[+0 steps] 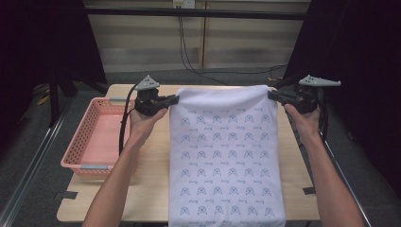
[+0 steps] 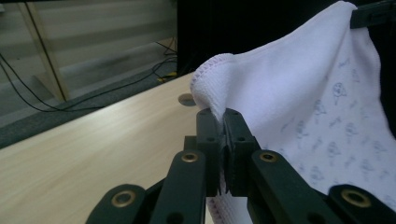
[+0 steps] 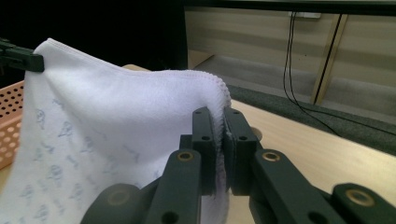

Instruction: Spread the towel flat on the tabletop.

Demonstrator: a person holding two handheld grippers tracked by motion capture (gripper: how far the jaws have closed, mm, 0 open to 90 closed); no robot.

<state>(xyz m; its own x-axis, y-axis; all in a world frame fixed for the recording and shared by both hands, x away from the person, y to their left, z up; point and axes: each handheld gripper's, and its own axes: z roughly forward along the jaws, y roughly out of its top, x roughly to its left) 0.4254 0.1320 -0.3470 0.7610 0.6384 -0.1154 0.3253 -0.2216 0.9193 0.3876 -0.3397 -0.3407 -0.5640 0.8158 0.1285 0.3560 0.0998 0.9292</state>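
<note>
High view gives me the pale wood-grain table [image 1: 151, 175] first, then the white terry towel [image 1: 226, 161] printed with small blue motifs, draped down its middle, and a pink perforated plastic basket [image 1: 94, 137] at the left edge. I have my left gripper [image 1: 174, 100] and right gripper [image 1: 273, 96] each clamped shut on a far corner of the towel, the stitched hem pinched between the black jaws and the top edge held up above the table.

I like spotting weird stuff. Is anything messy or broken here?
Nothing stands out. The white towel hangs smooth between the left gripper and right gripper, each shut on a top corner, and the pink basket sits square on the table.
</note>
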